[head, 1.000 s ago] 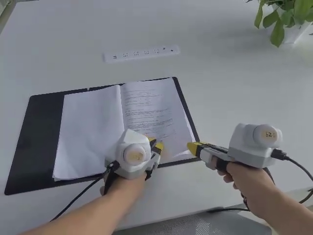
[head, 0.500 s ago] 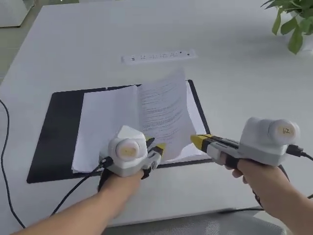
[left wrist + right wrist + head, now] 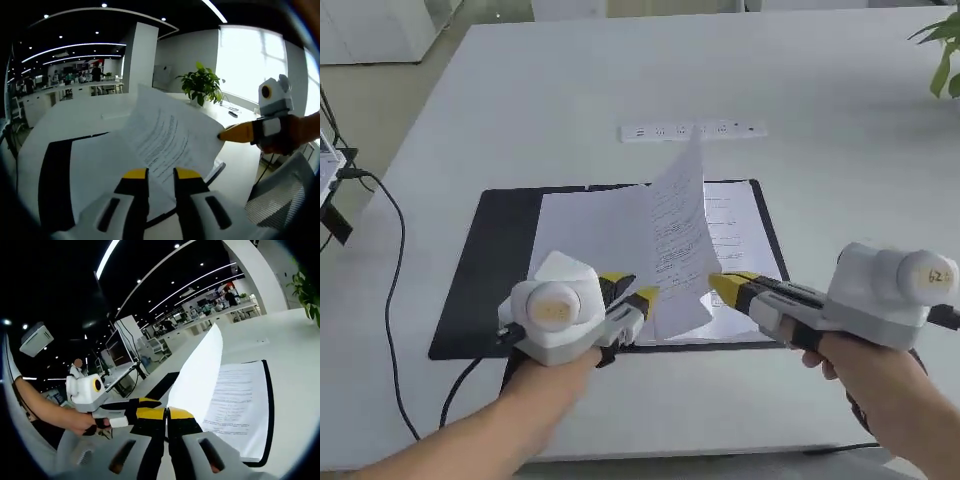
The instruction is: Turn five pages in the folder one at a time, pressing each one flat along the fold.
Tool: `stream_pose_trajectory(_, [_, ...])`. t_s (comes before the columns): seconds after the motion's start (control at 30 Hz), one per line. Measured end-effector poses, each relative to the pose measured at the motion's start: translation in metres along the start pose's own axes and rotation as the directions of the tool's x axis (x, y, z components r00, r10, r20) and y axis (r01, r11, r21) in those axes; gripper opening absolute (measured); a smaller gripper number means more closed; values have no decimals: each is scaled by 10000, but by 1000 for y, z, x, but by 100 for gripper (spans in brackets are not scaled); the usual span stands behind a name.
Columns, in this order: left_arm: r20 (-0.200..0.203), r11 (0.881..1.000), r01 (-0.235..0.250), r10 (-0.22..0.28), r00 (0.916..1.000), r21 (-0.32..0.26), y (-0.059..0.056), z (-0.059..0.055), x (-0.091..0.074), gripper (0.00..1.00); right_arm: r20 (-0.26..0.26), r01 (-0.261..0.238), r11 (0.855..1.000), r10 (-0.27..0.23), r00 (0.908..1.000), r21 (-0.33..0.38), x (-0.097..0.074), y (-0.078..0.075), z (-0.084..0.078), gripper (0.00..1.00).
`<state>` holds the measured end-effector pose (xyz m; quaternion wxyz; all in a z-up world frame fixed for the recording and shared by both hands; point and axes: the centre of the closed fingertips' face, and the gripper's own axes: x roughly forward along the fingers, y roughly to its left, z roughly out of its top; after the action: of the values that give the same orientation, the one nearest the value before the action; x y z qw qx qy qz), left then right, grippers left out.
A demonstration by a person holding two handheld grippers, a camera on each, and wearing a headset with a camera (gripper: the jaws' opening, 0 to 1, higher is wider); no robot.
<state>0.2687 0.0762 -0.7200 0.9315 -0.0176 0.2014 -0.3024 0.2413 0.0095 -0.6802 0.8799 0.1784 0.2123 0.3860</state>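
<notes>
A black folder (image 3: 470,290) lies open on the white table with white printed sheets in it. One printed page (image 3: 680,230) stands lifted over the fold, curling up toward the far side. My right gripper (image 3: 718,285) is shut on that page's free edge near its lower corner; in the right gripper view the page (image 3: 200,370) rises from between the jaws (image 3: 167,415). My left gripper (image 3: 642,292) hovers at the folder's near edge, just left of the lifted page. In the left gripper view its jaws (image 3: 161,175) stand a narrow gap apart, with the page (image 3: 165,130) just beyond them.
A white power strip (image 3: 692,130) lies on the table beyond the folder. A potted plant (image 3: 945,60) stands at the far right corner. A black cable (image 3: 395,260) trails off the table's left edge. The table's near edge runs just below both grippers.
The right gripper has lifted the right-hand page from flat to standing over the fold. The left gripper has drawn back off the paper to the folder's near edge. The head camera shifted.
</notes>
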Motion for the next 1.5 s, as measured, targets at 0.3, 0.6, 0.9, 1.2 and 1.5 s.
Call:
stream_pose_trajectory(0.3, [188,9966,-800,804,9966,-210,45,0,-45,18,-476,-1067,9936,1049,9933,-363,49,44,-4,0])
stream_pose_trajectory(0.6, [371,9897,-1352,1370,9899,-464,76,2,-79,18,-1133,-1349,9903,1302,9850,-344,92,61,-19,0])
stream_pose_trajectory(0.9, [472,9795,-1835,1879,9811,-835,101,-3,-105,18,-1734,-1414,9895,1342,9757,-298,120,72,-42,0])
stream_pose_trajectory(1.2, [413,9701,-2191,2243,9736,-1040,116,-11,-122,18,-2202,-1510,9885,1452,9646,-98,142,78,-61,0])
stream_pose_trajectory(1.5, [278,9647,-2331,2381,9708,-1228,123,-19,-129,18,-2825,-1436,9894,1320,9502,-205,158,77,-82,0])
